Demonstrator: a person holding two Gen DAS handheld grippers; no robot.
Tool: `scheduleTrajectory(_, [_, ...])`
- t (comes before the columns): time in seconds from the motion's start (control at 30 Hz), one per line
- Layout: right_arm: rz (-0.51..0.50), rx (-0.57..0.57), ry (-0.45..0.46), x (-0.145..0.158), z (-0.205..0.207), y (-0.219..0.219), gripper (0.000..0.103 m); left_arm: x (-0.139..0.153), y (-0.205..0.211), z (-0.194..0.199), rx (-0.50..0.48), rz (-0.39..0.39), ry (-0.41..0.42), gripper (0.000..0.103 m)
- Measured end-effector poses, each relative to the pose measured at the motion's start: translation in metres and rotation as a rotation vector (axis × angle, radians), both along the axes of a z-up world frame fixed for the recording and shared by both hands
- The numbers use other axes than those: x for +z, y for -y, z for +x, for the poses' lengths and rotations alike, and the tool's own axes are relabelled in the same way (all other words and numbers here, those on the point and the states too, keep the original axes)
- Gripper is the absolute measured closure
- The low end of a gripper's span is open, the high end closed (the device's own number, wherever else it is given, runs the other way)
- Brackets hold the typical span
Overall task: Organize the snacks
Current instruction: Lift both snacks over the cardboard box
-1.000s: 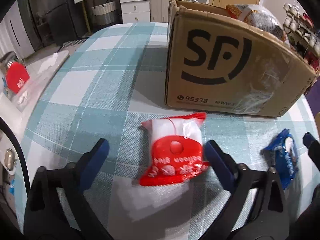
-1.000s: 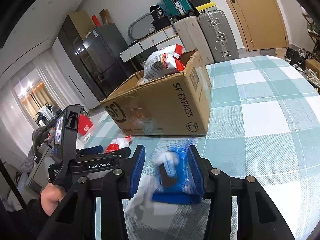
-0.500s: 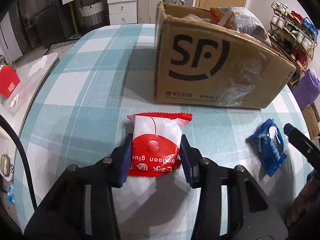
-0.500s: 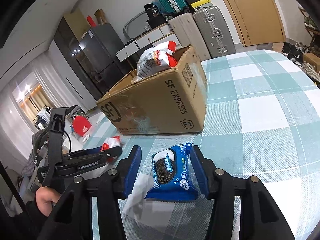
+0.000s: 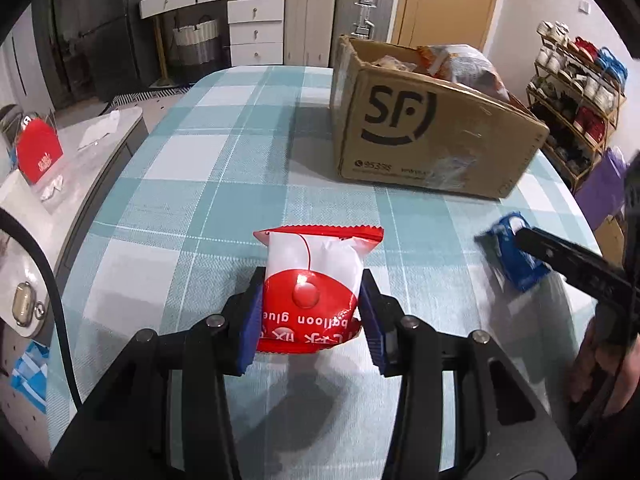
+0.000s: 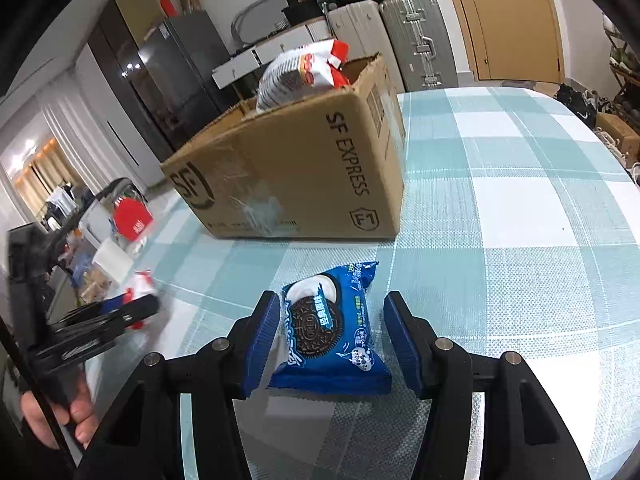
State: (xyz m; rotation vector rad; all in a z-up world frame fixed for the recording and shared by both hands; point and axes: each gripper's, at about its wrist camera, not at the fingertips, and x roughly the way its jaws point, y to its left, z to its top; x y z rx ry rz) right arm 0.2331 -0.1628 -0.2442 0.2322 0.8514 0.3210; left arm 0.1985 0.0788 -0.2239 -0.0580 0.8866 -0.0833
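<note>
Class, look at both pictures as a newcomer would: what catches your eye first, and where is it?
The red pack, clamped in the left gripper above the checked table. Next, the blue cookie pack lying between the right gripper's parted jaws. Behind both stands a cardboard box stuffed with snacks.

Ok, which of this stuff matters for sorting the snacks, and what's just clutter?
Job:
- red-and-white snack packet, clamped in left gripper
- blue cookie packet, between the pads of right gripper, jaws just opening
- cardboard box

Clutter:
- suitcases
- shoe rack
- red card
</note>
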Motion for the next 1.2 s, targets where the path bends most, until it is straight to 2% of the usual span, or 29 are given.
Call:
scheduleTrajectory(0.17, [-0.065, 0.021, -0.009, -0.002, 0.001, -0.013, 0.047, 0.012, 0.004, -0.020, -0.016, -0.011, 0.034, 0.062])
scheduleTrajectory(0.3, [-0.160, 0.048, -0.018, -0.006, 0.004, -0.030, 0.047, 0.021, 0.006, -0.032, -0.028, -0.007, 0.059, 0.062])
scheduleTrajectory(0.57, [-0.262, 0.050, -0.013, -0.009, 0.002, -0.046, 0.049, 0.038, -0.004, -0.053, -0.019, -0.020, 0.101, 0.062])
scheduleTrajectory(0.63, [-0.247, 0.082, -0.008, -0.009, 0.001, -0.049, 0.057, 0.040, -0.006, -0.056, -0.014, -0.026, 0.106, 0.062])
scheduleTrajectory(0.8, [-0.230, 0.096, -0.009, -0.009, 0.000, -0.048, 0.058, 0.047, -0.011, -0.066, -0.013, -0.029, 0.116, 0.062])
scheduleTrajectory(0.9, [-0.150, 0.094, -0.036, -0.005, -0.006, -0.041, 0.058, 0.053, -0.015, -0.071, -0.012, -0.037, 0.127, 0.062])
scheduleTrajectory(1.0, [-0.080, 0.089, -0.026, 0.010, -0.017, -0.030, 0.058, 0.058, -0.019, -0.073, -0.007, -0.052, 0.131, 0.062])
scheduleTrajectory(1.2, [-0.001, 0.108, 0.067, 0.060, -0.049, -0.021, 0.058, 0.071, -0.021, -0.071, -0.027, -0.081, 0.136, 0.062])
